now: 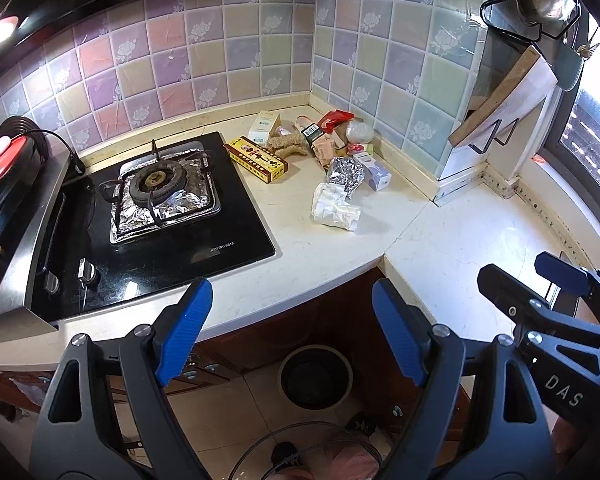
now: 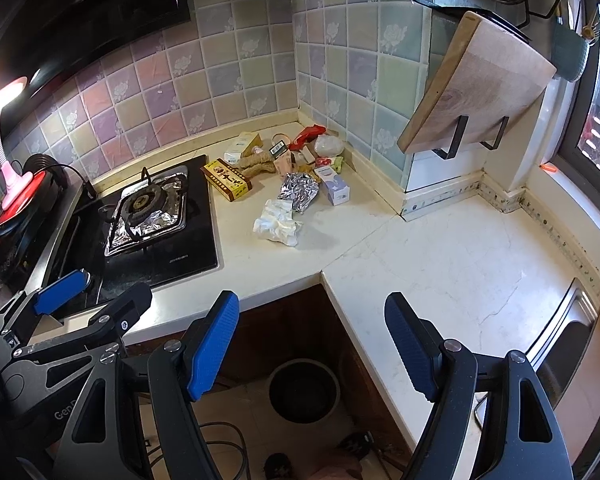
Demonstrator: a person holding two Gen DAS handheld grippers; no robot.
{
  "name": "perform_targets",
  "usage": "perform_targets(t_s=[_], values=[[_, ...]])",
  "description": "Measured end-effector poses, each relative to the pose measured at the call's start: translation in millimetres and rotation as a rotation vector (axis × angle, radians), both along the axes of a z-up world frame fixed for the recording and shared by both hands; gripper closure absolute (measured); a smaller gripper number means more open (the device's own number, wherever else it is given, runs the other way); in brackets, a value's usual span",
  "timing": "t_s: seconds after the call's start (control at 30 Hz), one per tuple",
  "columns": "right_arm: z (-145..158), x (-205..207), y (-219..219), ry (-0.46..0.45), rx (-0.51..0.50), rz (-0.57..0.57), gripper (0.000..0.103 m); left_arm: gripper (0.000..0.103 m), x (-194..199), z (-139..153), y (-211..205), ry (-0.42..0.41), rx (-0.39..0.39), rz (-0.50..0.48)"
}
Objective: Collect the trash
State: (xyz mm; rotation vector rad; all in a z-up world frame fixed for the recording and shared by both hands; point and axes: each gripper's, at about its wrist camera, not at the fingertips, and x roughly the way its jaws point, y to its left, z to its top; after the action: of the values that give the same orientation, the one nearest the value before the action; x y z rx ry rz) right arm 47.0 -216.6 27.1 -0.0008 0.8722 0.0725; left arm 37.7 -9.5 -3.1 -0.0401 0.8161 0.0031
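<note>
A heap of trash lies in the back corner of the pale countertop (image 1: 320, 248): a crumpled white paper (image 1: 335, 207) (image 2: 277, 222), a ball of foil (image 1: 344, 172) (image 2: 299, 189), a yellow box (image 1: 256, 159) (image 2: 226, 179), a small lilac carton (image 1: 376, 171) (image 2: 335, 188), a red wrapper (image 1: 334, 119) (image 2: 307, 136) and several more packets. A dark round bin (image 1: 315, 376) (image 2: 303, 389) stands on the floor under the counter's corner. My left gripper (image 1: 292, 332) hangs open over the counter's front edge, nothing between its fingers. My right gripper (image 2: 312, 344) is open too, beside it and empty.
A black gas hob (image 1: 152, 216) with a foil-lined burner sits left of the trash. A cutting board (image 2: 476, 88) leans in a wall rack at the right, a pot rack above it. A steel sink rim (image 2: 572, 336) shows at far right. Cables lie on the floor.
</note>
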Motion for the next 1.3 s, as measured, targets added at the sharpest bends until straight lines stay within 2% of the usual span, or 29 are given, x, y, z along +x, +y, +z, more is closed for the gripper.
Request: perform_targets(t_s=[0.9, 1.3], values=[[-7.7, 4.1, 10.2, 0.008, 0.009, 0.013, 0.028, 0.022, 0.2, -3.0, 11.0, 0.003, 0.006, 0.005], [-4.5, -3.4, 18.5, -0.003, 0.013, 0.020, 0.029, 0.022, -12.1, 7.7, 13.0, -0.016, 0.022, 0.008]])
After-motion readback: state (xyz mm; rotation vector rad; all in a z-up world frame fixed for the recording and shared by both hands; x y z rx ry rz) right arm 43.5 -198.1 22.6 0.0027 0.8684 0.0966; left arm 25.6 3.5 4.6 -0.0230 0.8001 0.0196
